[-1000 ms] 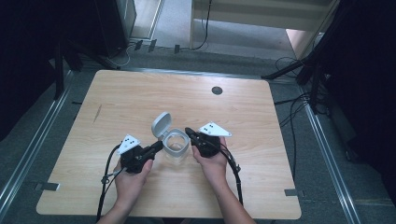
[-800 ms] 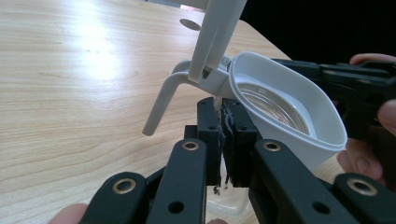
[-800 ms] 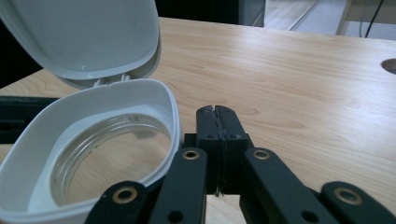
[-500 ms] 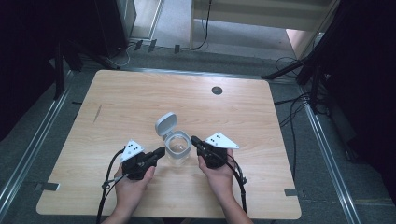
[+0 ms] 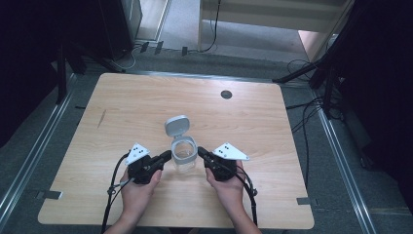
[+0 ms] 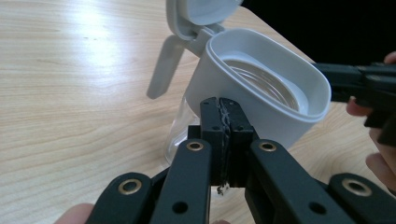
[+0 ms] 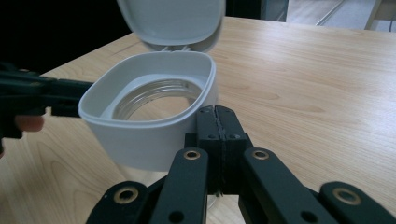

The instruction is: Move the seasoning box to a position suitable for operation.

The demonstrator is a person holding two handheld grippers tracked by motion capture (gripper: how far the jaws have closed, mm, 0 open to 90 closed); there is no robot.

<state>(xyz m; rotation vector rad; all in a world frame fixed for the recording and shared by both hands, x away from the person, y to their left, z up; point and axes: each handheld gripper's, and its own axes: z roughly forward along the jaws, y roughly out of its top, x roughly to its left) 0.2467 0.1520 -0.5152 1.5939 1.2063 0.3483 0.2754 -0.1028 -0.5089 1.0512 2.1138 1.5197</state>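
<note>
A clear glass jar [image 5: 184,158] with a pale grey collar stands on the wooden table [image 5: 272,131], its flip lid [image 5: 177,126] hinged open toward the far side. My left gripper [image 5: 168,155] is shut, its tip against the jar's left side. My right gripper [image 5: 199,151] is shut too, its tip at the jar's right side. In the left gripper view the shut jaws [image 6: 223,108] sit just below the collar [image 6: 261,93], and the other gripper [image 6: 357,81] shows across the jar. The right gripper view has the shut jaws [image 7: 217,117] by the collar [image 7: 149,135].
A round cable hole [image 5: 226,94] lies in the table's far part and a dark streak [image 5: 101,118] at its left. Cables trail from both grippers over the near edge. Stands and cables sit on the floor to the right [image 5: 316,87].
Both hands have drawn back a little toward the near edge, and the jar between the tips has shifted slightly nearer. Both grippers stay shut.
</note>
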